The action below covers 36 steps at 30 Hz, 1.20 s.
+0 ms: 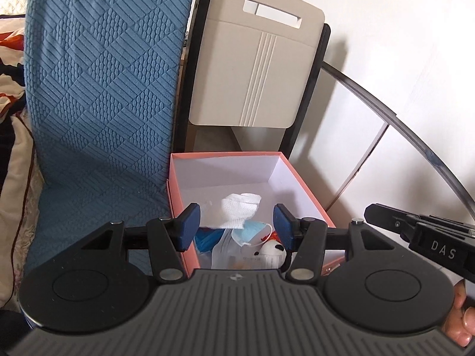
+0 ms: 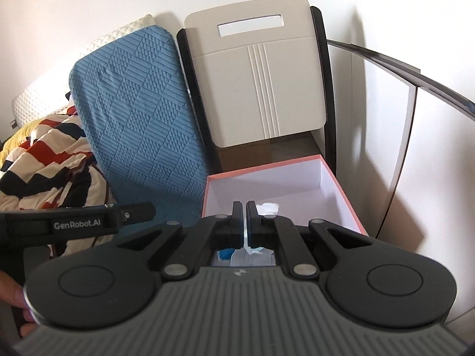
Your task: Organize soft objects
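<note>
Above the pink box (image 1: pixel 190 207) holding a white cloth (image 1: pixel 240 210) and face mask (image 1: pixel 252 233), the left gripper (image 1: pixel 236 227) stands open and empty; the right gripper (image 2: pixel 245 222) is closed, with nothing seen between its fingers.

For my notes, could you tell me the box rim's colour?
Salmon pink on the box rim, white inside; clearest in the left wrist view.

Right gripper (image 1: pixel 430 237) side: I read "DAS"
Left gripper (image 2: pixel 89 222) side: I read "GenRobot.AI"
Packet (image 1: pixel 243 259) in box (image 1: pixel 308 190): print too small for me to read
</note>
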Motion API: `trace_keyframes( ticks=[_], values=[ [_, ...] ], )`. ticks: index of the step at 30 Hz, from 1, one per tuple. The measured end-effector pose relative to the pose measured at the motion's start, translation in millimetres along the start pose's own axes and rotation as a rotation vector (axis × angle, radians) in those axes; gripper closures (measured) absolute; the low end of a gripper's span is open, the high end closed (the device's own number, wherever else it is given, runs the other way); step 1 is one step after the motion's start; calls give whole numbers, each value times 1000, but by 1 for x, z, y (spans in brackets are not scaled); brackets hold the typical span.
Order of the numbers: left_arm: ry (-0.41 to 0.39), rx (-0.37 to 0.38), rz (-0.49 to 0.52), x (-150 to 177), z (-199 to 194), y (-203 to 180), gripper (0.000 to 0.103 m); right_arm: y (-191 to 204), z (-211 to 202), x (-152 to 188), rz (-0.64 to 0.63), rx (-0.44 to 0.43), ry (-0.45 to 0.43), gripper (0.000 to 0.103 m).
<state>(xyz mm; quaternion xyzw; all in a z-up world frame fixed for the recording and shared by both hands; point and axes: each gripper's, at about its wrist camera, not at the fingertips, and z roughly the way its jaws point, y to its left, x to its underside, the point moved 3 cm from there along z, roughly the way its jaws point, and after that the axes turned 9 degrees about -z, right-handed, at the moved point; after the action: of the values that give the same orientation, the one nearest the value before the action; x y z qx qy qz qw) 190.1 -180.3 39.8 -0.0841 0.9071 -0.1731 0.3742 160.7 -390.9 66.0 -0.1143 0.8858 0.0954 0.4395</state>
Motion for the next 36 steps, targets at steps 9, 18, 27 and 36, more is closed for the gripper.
trace_keyframes(
  ticks=[9,18,27,36],
  values=[
    [7,6,2,22,-26,9,42,17,-26,23,-2,13,17,97],
    [18,-1,17,41,-43,16,42,27,-36,43,14,29,29,97],
    [8,-8,2,47,-55,22,37,30,-43,55,11,37,43,96],
    [-22,-18,13,49,-62,24,3,25,-45,55,12,102,27,9]
  ],
)
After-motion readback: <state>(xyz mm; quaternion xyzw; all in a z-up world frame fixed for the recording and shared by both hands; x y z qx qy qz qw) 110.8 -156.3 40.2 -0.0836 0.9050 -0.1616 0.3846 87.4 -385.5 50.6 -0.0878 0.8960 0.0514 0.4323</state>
